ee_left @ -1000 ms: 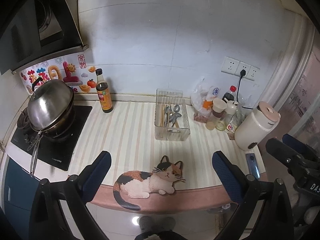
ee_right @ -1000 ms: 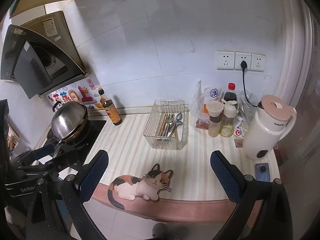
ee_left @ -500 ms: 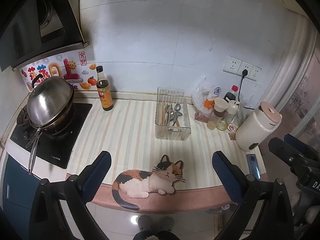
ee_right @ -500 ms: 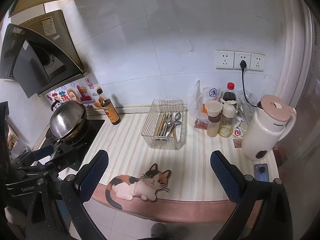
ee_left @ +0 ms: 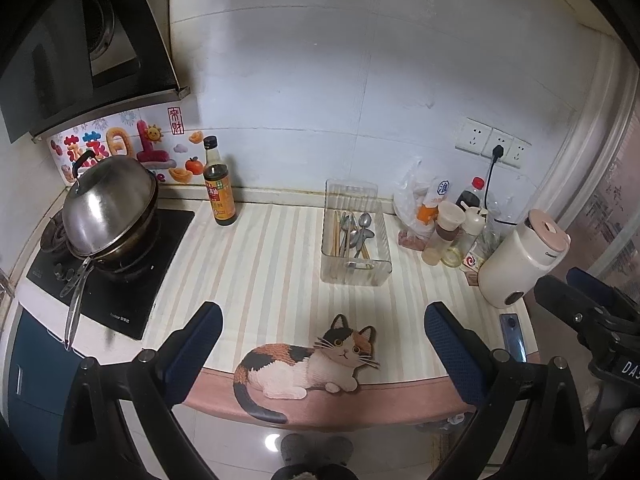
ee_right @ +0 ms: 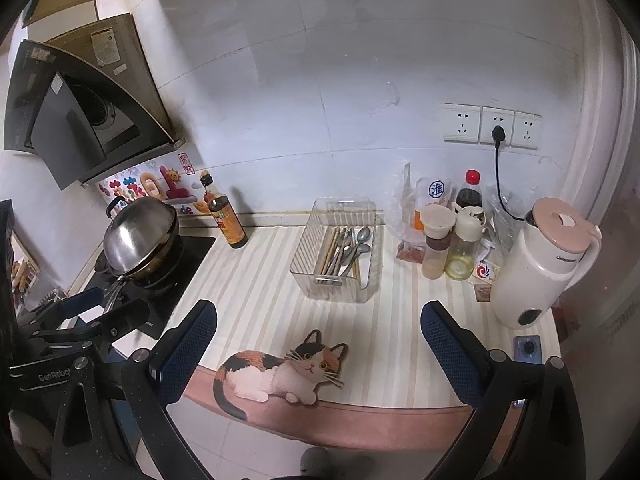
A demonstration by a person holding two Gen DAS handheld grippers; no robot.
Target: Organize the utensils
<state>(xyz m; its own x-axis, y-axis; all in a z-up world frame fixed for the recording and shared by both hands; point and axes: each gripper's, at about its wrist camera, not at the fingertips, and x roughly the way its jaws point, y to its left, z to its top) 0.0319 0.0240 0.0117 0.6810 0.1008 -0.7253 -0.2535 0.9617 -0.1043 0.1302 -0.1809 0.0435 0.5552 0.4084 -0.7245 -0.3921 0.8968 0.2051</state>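
Note:
A clear plastic bin (ee_left: 355, 237) (ee_right: 338, 256) stands on the striped counter mat near the back wall. Several spoons (ee_left: 362, 229) (ee_right: 357, 245) and wooden chopsticks (ee_left: 333, 232) (ee_right: 327, 250) lie inside it. My left gripper (ee_left: 320, 354) is open and empty, held back over the counter's front edge, well short of the bin. My right gripper (ee_right: 318, 354) is open and empty too, also at the front edge. Each gripper shows at the side of the other's view.
A lidded wok (ee_left: 108, 216) sits on the stove at the left, with a sauce bottle (ee_left: 219, 192) beside it. Condiment jars (ee_right: 444, 248), a white kettle (ee_right: 544, 268) and a phone (ee_right: 528, 350) stand at the right. A cat picture (ee_left: 308, 364) is on the mat's front edge.
Both grippers have drifted slightly back and upward from the counter; the scene looks a little farther away. Nothing on the counter has moved.

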